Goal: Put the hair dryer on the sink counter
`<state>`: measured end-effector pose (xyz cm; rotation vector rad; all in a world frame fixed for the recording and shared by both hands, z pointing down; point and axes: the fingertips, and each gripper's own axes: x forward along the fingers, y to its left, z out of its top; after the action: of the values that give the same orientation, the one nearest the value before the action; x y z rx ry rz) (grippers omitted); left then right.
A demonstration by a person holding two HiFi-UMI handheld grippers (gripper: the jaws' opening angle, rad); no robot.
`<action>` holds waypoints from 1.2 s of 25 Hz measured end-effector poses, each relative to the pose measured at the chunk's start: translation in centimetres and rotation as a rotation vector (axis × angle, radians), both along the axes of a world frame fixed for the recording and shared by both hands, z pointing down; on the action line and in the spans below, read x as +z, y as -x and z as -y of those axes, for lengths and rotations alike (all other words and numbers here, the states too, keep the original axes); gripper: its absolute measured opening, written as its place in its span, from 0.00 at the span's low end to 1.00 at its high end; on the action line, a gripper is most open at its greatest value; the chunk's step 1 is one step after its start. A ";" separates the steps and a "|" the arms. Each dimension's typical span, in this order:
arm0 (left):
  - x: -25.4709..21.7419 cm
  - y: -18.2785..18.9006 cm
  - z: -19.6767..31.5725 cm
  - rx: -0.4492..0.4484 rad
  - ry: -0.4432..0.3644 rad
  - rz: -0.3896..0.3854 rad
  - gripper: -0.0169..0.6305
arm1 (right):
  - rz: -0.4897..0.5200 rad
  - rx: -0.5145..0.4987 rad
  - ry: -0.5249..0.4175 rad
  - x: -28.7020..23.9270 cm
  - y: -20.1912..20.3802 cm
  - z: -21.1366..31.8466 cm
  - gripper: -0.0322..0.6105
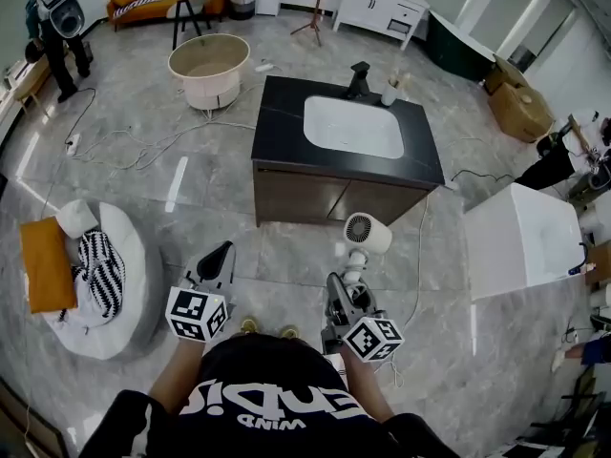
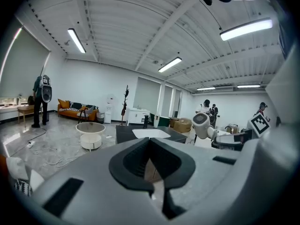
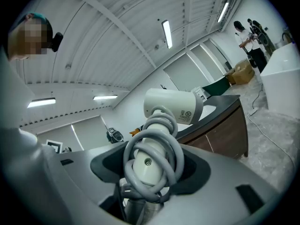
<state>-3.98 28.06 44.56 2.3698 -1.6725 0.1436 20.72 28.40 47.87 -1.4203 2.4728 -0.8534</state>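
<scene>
A white hair dryer (image 1: 366, 234) is up in the air, held by the right tongs (image 1: 349, 280). It has a fat round head with a ring of little slits on one end, and a thin handle. Its grey cord (image 3: 154, 149) is wound round and round the handle. The right tongs squeeze the handle and cord, and the head pokes out past the tips. The left tongs (image 1: 225, 252) are closed, tips together, with nothing in them. They hang at 9 o'clock from the dryer.

The dryer is not on the sink counter (image 1: 282, 132). The counter stands at 12 o'clock from the person, with a strip of bare floor in between. It has a dark top and a white bowl (image 1: 353, 125) in the middle. A black tap (image 1: 359, 79) and a small white cup (image 1: 389, 92) sit at the back edge. The dark top is bare at 9 o'clock of the bowl and along the near edge.

Around the person, a big white box (image 1: 523, 237) is at 3 o'clock, a round cushion (image 1: 119, 289) at 9 o'clock, and a round tub (image 1: 209, 68) at 11 o'clock.
</scene>
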 end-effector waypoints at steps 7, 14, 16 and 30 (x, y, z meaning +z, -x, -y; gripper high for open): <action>0.0 1.3 0.6 0.035 -0.004 0.013 0.04 | 0.009 0.008 0.023 0.2 2.0 0.3 0.47; 1.2 3.3 1.3 0.068 -0.013 0.023 0.04 | 0.031 0.018 0.002 0.6 4.8 0.3 0.47; 1.4 3.7 1.6 0.071 -0.010 0.012 0.04 | 0.024 0.020 0.002 0.5 5.3 0.4 0.47; 1.8 5.5 7.8 0.069 -0.018 0.001 0.04 | -0.028 0.034 -0.020 0.8 6.9 6.7 0.47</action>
<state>-9.49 20.25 46.37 2.4420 -1.6001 0.1425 13.87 21.69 48.68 -1.4732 2.4635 -0.8053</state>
